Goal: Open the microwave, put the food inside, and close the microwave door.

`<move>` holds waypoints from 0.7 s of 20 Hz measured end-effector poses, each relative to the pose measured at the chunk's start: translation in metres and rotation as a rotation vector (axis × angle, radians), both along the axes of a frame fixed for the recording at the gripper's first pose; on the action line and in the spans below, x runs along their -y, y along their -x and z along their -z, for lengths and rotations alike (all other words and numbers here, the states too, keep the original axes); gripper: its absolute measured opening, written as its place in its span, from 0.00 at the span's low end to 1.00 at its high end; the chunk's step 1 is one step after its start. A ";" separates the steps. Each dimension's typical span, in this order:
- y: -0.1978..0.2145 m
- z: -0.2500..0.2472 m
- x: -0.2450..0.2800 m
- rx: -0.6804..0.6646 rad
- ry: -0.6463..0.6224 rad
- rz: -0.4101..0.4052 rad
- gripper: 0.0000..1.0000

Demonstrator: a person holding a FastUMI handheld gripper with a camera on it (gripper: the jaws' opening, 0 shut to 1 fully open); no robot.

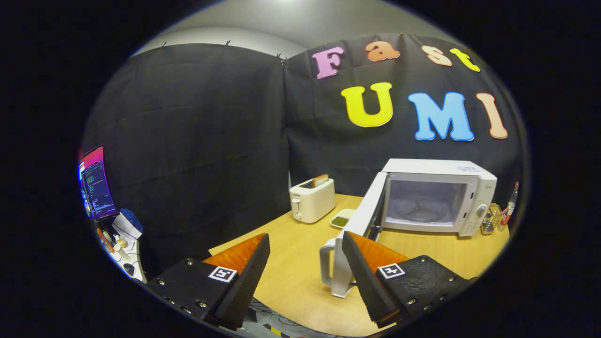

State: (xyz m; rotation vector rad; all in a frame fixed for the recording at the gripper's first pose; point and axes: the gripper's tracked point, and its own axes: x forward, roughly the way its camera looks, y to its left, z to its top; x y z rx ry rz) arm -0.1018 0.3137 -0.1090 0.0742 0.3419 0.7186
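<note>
A white microwave (441,197) stands on the wooden table (300,267), beyond my right finger. Its door (361,216) is swung wide open toward me, and the door handle (328,267) sits just beside my right fingertip. Inside, the glass turntable (420,209) is bare. A small plate of green food (341,219) lies on the table between the toaster and the open door. My gripper (305,244) is open, with nothing between its fingers, held above the table's near edge.
A white toaster (312,200) with a slice of bread (320,180) sticking out stands left of the microwave. A metal holder (490,219) and a red-capped bottle (509,206) stand right of the microwave. A monitor (96,183) and desk clutter sit far left.
</note>
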 end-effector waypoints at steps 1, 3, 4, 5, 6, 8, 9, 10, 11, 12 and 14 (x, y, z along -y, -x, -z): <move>-0.006 -0.005 0.014 0.001 -0.009 0.029 0.94; -0.022 -0.009 0.048 -0.003 -0.021 0.091 0.94; -0.031 -0.012 0.067 0.004 -0.019 0.123 0.94; -0.042 -0.012 0.084 0.008 -0.007 0.154 0.94; -0.053 -0.009 0.104 0.008 0.004 0.187 0.94; -0.069 0.000 0.144 -0.006 0.015 0.257 0.94; -0.077 0.005 0.161 -0.021 0.015 0.289 0.94; -0.085 0.012 0.178 -0.040 0.020 0.318 0.94; -0.090 0.021 0.197 -0.060 0.028 0.347 0.94; -0.095 0.028 0.213 -0.086 0.033 0.368 0.94; -0.102 0.046 0.242 -0.149 0.024 0.405 0.94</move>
